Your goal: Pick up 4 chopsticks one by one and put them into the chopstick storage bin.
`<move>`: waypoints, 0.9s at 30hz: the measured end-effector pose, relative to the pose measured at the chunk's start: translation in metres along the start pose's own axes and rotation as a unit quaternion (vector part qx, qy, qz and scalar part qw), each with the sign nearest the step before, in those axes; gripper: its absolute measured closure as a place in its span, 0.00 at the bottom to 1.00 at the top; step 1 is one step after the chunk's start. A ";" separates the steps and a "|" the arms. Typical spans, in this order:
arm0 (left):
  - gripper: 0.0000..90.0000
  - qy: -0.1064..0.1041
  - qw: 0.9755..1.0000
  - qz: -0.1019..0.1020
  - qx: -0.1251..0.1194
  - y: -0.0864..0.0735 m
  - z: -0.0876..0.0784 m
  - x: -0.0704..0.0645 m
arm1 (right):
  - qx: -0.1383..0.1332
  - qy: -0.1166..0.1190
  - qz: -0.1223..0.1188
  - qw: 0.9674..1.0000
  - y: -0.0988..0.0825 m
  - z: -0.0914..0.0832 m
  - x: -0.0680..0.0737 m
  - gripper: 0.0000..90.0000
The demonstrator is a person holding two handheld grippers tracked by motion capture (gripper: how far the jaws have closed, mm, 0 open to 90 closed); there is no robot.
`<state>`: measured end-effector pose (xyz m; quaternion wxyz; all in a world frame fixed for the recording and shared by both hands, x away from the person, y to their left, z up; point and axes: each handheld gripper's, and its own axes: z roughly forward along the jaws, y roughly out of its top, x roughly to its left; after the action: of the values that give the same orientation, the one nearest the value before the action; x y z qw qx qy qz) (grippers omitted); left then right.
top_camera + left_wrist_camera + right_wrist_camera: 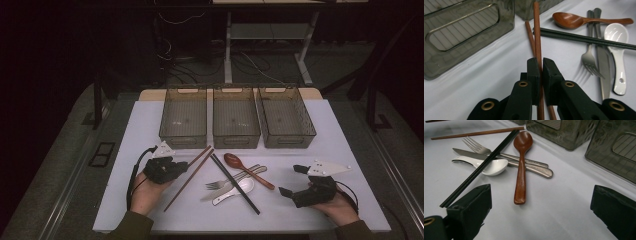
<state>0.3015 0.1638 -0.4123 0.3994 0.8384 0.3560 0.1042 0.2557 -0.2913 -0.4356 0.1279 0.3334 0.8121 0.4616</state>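
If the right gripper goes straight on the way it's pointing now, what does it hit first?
Probably the wooden spoon: its handle end lies on the table between the open jaws of the right gripper, nearest to them. Beyond it lie the knife and fork. Depth is hard to judge.

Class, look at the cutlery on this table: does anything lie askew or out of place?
Yes. The utensils sit in a crossed heap: black chopsticks lie slantwise over the fork, knife and white spoon. The left claw pinches just one brown chopstick; its partner lies askew beneath.
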 end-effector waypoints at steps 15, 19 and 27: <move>0.93 -0.009 1.000 0.002 -0.018 0.011 -0.004 -0.001 | 0.003 0.000 -0.001 1.000 0.000 0.001 0.000 0.03; 0.93 -0.010 1.000 -0.001 -0.024 0.015 -0.003 0.001 | 0.004 0.001 -0.001 1.000 0.000 0.001 0.001 0.03; 0.93 -0.006 0.999 -0.003 -0.033 0.024 -0.002 0.007 | 0.003 0.001 0.000 1.000 0.000 0.001 0.001 0.03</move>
<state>0.3178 0.1599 -0.3936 0.4294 0.8241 0.3526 0.1102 0.2553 -0.2901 -0.4365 0.1262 0.3329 0.8139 0.4591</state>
